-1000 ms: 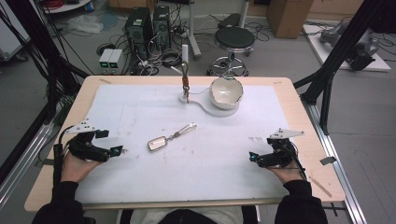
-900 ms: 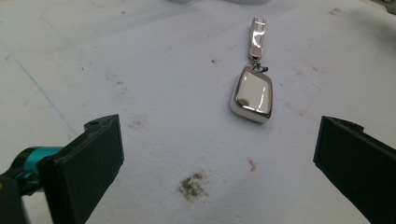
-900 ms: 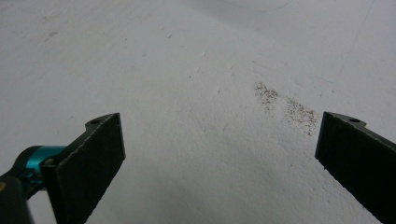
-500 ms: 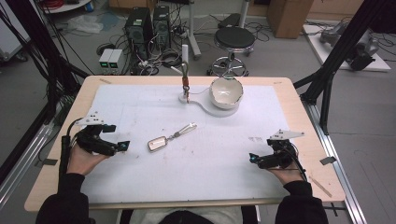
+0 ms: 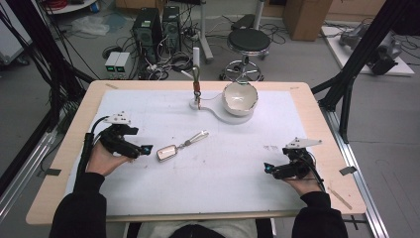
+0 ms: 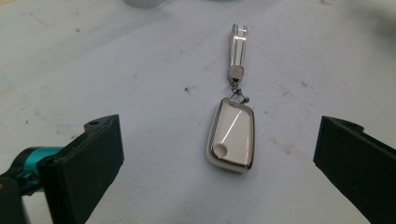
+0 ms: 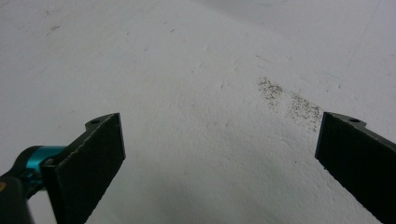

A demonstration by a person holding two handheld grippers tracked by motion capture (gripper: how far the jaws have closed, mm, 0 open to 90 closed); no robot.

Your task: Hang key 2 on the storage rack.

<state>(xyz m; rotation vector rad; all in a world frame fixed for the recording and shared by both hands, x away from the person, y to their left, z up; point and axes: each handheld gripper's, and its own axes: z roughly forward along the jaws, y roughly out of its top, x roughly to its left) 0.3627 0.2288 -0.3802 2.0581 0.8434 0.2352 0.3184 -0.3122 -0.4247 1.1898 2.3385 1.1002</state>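
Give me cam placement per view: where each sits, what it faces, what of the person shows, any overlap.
High view: above the person's side, looking forward and down on the table; forearms, left gripper and right gripper show.
Left gripper view: rides the left gripper, looking along its open black fingers at the key fob.
Right gripper view: rides the right gripper, open fingers over the bare white mat.
Shared: high and left gripper views both show the key fob.

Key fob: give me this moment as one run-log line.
key fob flat on mat, untouched | left gripper open, beside fob | right gripper open, idle | bowl at far edge
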